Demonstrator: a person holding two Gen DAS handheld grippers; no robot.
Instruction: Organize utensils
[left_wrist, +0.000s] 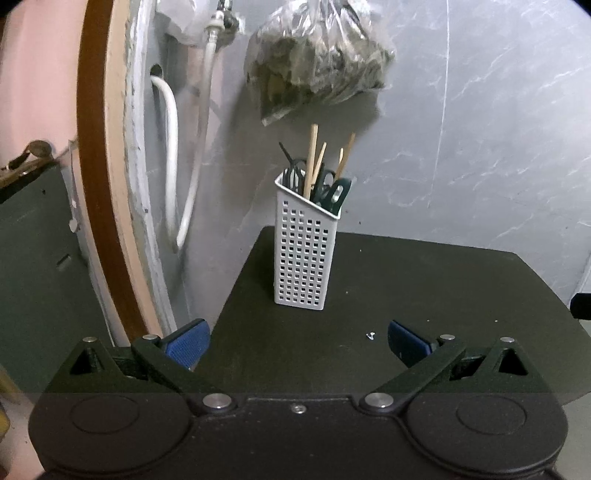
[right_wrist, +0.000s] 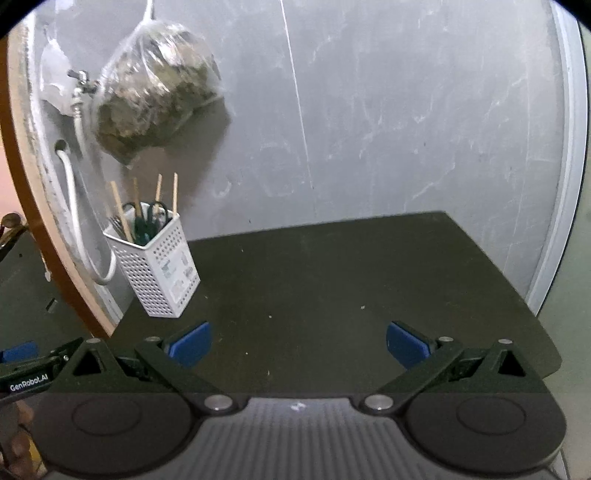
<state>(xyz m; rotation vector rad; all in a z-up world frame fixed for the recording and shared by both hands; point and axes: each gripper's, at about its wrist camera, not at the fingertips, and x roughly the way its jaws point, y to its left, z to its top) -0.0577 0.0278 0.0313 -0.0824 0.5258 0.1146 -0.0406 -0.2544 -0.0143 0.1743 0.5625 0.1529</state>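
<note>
Nearest each lens, both grippers hang over the dark bench (left_wrist: 424, 295) with jaws spread wide and nothing between them. From the left wrist, the left gripper (left_wrist: 298, 341) points almost straight at the caddy (left_wrist: 304, 254), which stands upright toward the back left of the bench, well beyond the blue pads (left_wrist: 186, 345). A white speck (left_wrist: 370, 335) lies on the bench just inside the right pad. From the right wrist, the right gripper (right_wrist: 298, 341) faces bare bench, and the caddy sits off to the left; only this view shows a label (right_wrist: 177, 271) on its side. It also catches the left gripper's blue pad and a "GenRobot.AI" mark at the lower left edge. Wooden chopsticks (left_wrist: 311, 158) and dark scissors (left_wrist: 325, 182) stick out of the caddy's top in both views. Behind it, white hoses (left_wrist: 171, 155) run down the grey wall (left_wrist: 480, 129), and a clear bag (left_wrist: 317, 59) of dark stuff hangs above. Only the left view shows a brown curved frame (left_wrist: 92, 166) in full.
</note>
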